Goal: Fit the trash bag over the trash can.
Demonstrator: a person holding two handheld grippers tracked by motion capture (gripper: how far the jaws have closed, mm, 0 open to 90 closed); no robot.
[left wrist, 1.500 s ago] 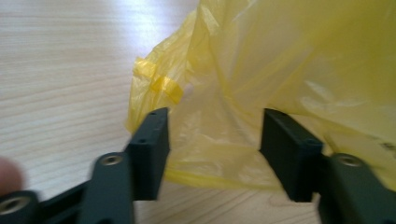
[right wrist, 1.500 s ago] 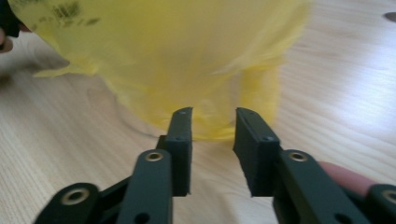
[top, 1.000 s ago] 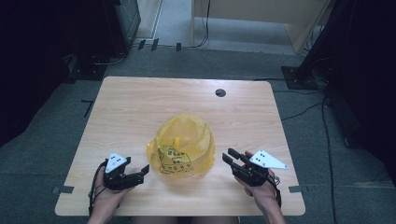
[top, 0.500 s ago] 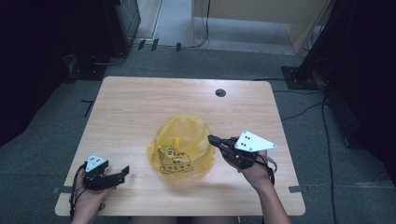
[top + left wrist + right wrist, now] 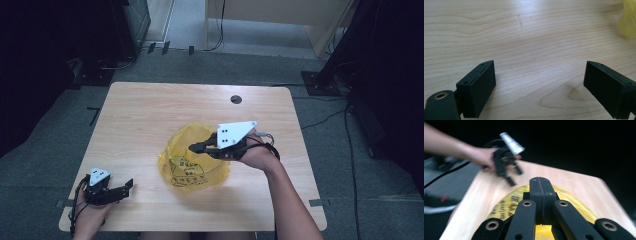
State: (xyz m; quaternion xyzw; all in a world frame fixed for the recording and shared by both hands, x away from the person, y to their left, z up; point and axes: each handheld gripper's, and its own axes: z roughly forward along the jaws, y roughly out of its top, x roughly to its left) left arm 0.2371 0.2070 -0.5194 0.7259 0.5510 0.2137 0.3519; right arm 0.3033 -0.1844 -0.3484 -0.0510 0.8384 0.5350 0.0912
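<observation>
Bag [image 5: 192, 167] of thin yellow film with dark print, crumpled in a loose heap on the wooden table [image 5: 150, 115], slightly toward the near edge and right of the middle. Nothing else on the table apart from a small dark round hole near the far edge.

Right claw [image 5: 192, 148] clenched tight, jaws pressed flat together, hovering over the top of the heap and pointing across it toward the left. From the right gripper view, yellow film directly beneath the closed tips. Impossible to tell whether a fold of film is pinched between them or merely lying below.

Left claw [image 5: 127, 185] released, jaws just opened wide with nothing between them. Resting low by the near left corner, well apart from the bag. Bare wood grain ahead of it in the left gripper view, a corner of yellow film far off at the upper right.

Judged from this: work on the bag barely begun. Heap not yet lifted clear, spread or flattened. One side perhaps being taken up by the right claw. Left to do: a sure hold on the film, then the left claw brought back in to take the opposite side.
</observation>
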